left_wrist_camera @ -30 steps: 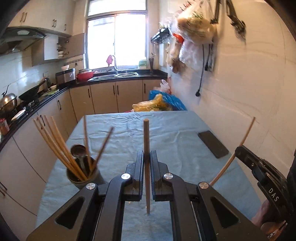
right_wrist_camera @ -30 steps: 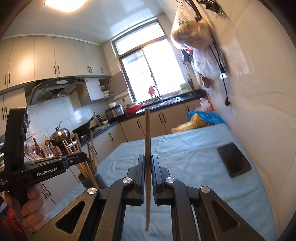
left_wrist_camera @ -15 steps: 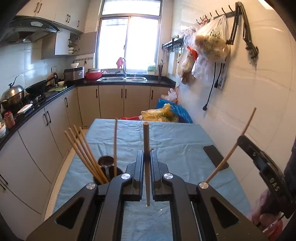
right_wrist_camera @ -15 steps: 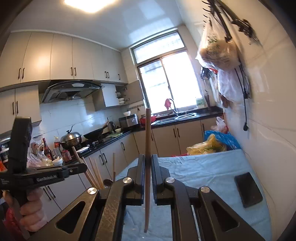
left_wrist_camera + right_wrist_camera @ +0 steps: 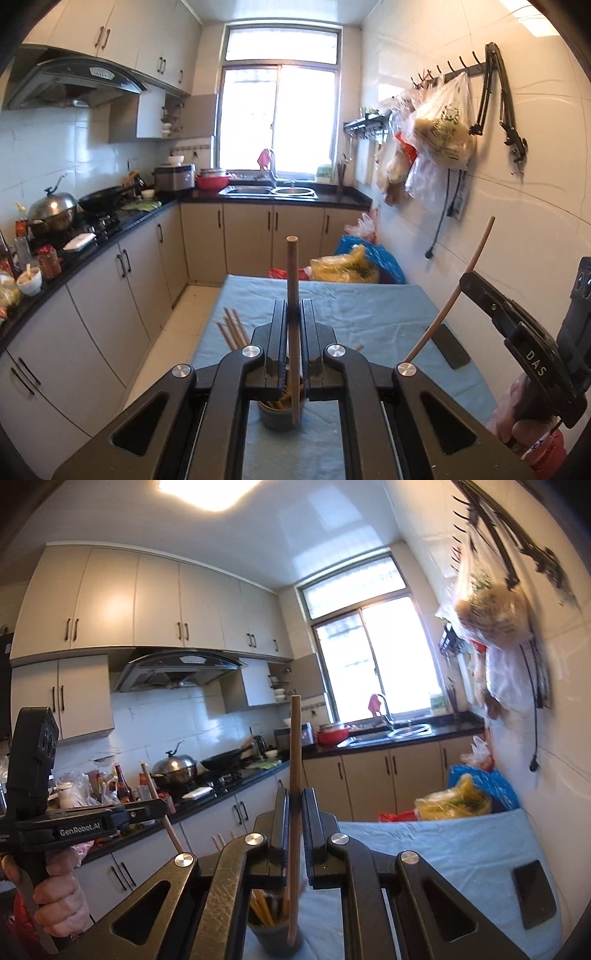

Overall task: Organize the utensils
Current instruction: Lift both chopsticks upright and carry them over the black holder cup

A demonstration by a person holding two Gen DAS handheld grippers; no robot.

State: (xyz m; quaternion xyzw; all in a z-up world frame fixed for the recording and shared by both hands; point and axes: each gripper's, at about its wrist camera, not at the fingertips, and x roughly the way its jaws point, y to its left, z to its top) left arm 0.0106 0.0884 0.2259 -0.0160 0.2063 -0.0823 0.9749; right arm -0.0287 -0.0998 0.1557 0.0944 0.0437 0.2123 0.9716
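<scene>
My left gripper point(image 5: 293, 308) is shut on a wooden chopstick point(image 5: 292, 280) that stands upright between its jaws. Its lower tip hangs just over a dark utensil cup point(image 5: 280, 415) on the blue tablecloth point(image 5: 369, 314), with several more chopsticks point(image 5: 232, 328) leaning out of the cup. My right gripper point(image 5: 294, 797) is shut on a second upright chopstick point(image 5: 294, 746), whose lower end reaches the cup point(image 5: 273, 938) rim. Each view shows the other gripper held by a hand, the right gripper point(image 5: 458, 286) at right, the left gripper point(image 5: 162, 806) at left.
A black phone point(image 5: 448, 347) lies on the cloth near the tiled wall. Bags point(image 5: 439, 133) hang from wall hooks at right. Plastic bags point(image 5: 354, 264) sit beyond the table's far edge. Kitchen counter point(image 5: 92, 240) with pots runs along the left.
Both grippers have risen and pulled back with their chopsticks. The cup has slid from the left side of the views to right under the jaws.
</scene>
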